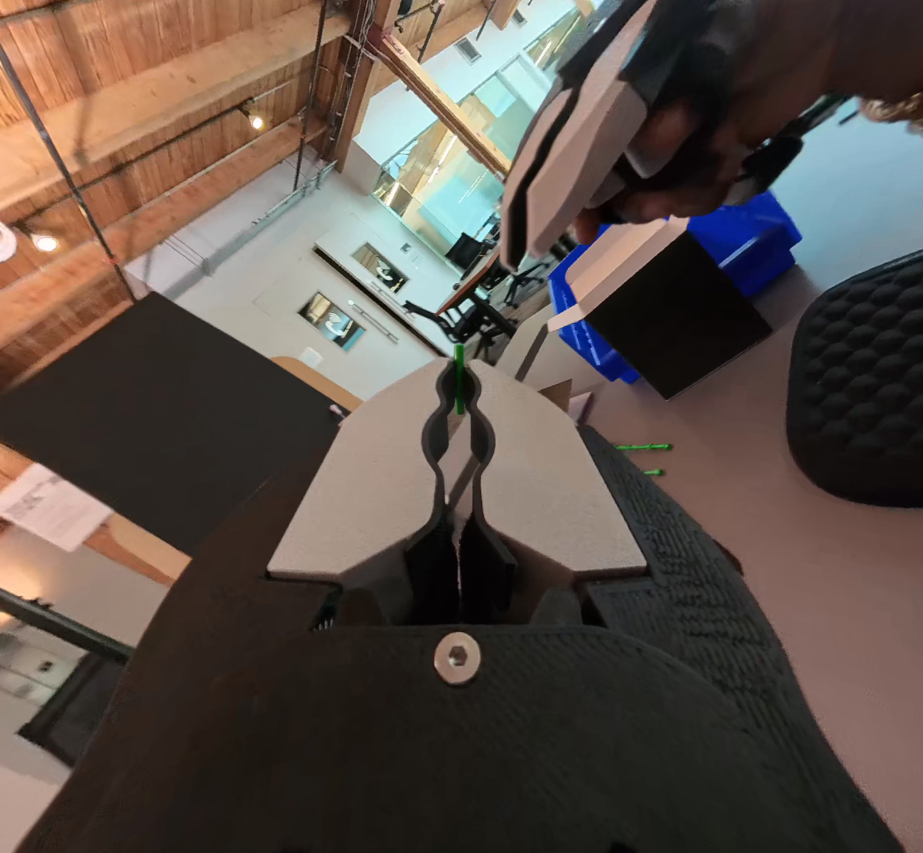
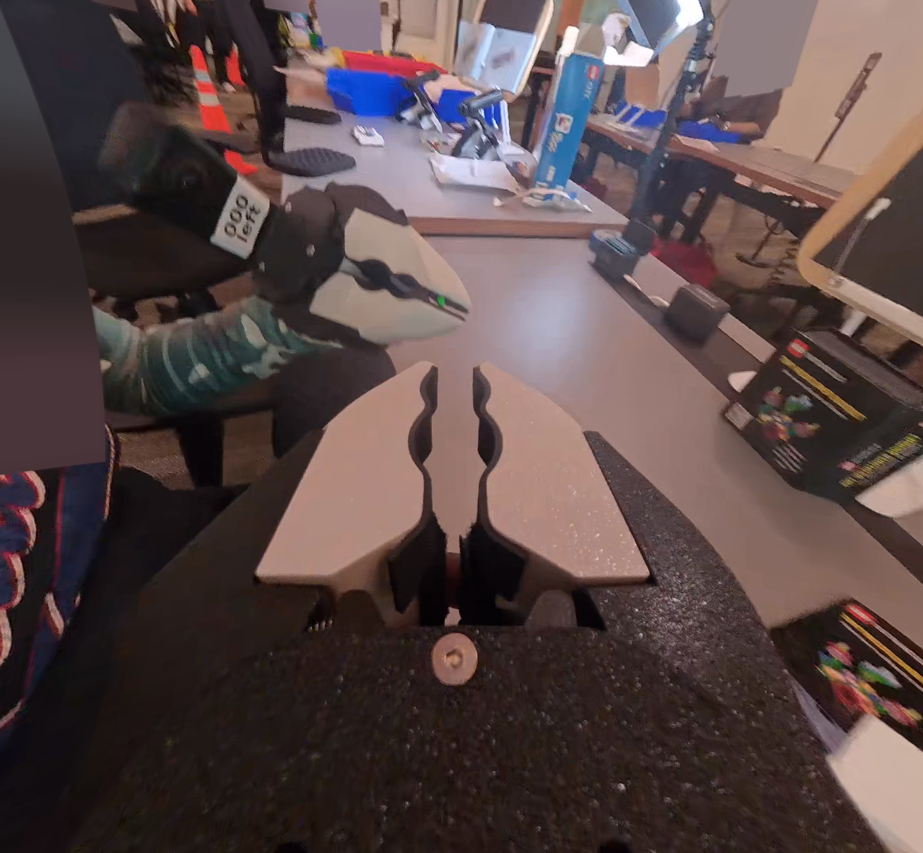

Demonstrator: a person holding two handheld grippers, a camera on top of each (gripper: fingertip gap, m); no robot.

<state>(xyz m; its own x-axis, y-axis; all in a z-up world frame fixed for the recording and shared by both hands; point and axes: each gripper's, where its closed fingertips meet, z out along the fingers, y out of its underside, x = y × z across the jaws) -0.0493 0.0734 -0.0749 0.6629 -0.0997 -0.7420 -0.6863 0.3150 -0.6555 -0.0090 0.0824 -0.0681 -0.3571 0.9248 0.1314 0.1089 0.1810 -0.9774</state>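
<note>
the left gripper point(image 1: 459, 379) is clamped on a thin green stick point(image 1: 459, 378), pinched right at the fingertips with a short length poking out past them. in the right wrist view the same stick point(image 2: 440, 301) shows only as a small green dot between the closed fingers, held up above the grey table point(image 2: 574, 329). judging by its look, the stick is light, stiff and narrow, likely smooth plastic, so it could pivot or slip in a tip pinch; a hold nearer its middle would seem steadier. 2 more green pieces point(image 1: 642, 447) lie on the table to the right, near a black textured mat point(image 1: 859, 389).

the right gripper point(image 2: 454, 372) stands apart by a narrow gap, holding nothing and touching nothing, with bare table seen between its fingers. it hovers just near of the left gripper. a black printed box point(image 2: 824, 409) sits far right.
</note>
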